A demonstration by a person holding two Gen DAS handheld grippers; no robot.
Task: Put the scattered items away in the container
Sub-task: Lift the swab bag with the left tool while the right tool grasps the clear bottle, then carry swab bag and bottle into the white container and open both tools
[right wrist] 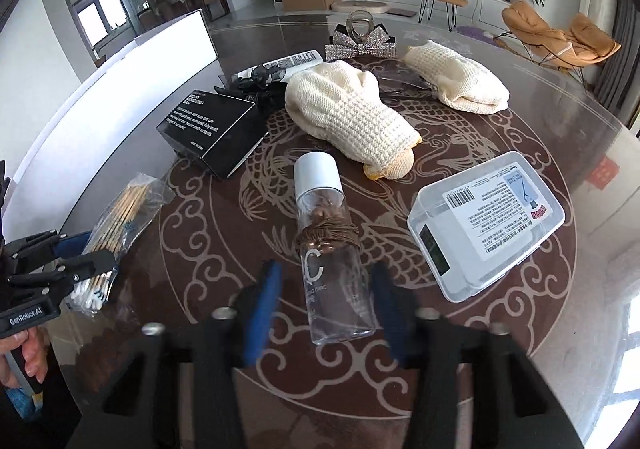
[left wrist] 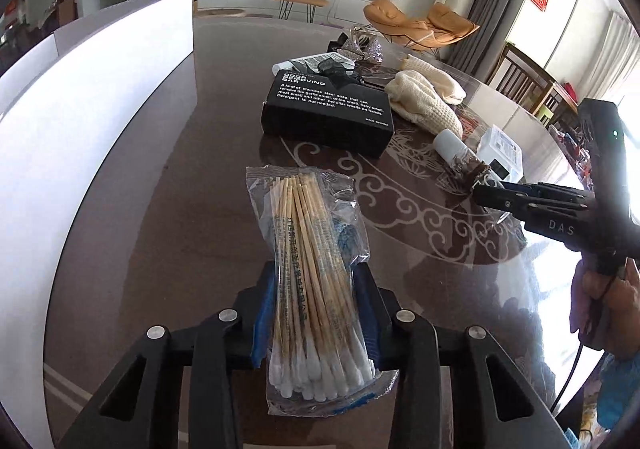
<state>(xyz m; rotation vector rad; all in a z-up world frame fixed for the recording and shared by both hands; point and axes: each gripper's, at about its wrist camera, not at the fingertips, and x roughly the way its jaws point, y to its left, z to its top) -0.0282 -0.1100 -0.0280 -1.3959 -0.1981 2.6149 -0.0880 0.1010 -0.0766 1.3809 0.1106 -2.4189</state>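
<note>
Both tongs were seen lowered over a dark, glossy table [right wrist: 520, 137] patterned with pale scrolls. Left tongs [left wrist: 316, 313] were clamped on a clear bag of cotton swabs [left wrist: 312, 269], the blue pads pressed against its sides near the white tips, and the bag was seen lying lengthwise on the table; from the right wrist view the same tongs [right wrist: 96, 269] were shown gripping the bag [right wrist: 116, 217] at the left edge. Right tongs [right wrist: 326, 305] were narrowed around a clear bottle [right wrist: 332, 257] with a silver cap and brown cord wound round its middle, a gap being visible between the pads and the glass, so no firm grip could be confirmed. The bottle was laid on its side, cap pointing away. A white container [left wrist: 100, 121] was stood along the table's left side. Farther back were spread a black box [right wrist: 212, 129], two cream knitted mitts [right wrist: 352, 113], a sparkly bow [right wrist: 360, 45] and a clear plastic case [right wrist: 488, 221] with a printed label.
</note>
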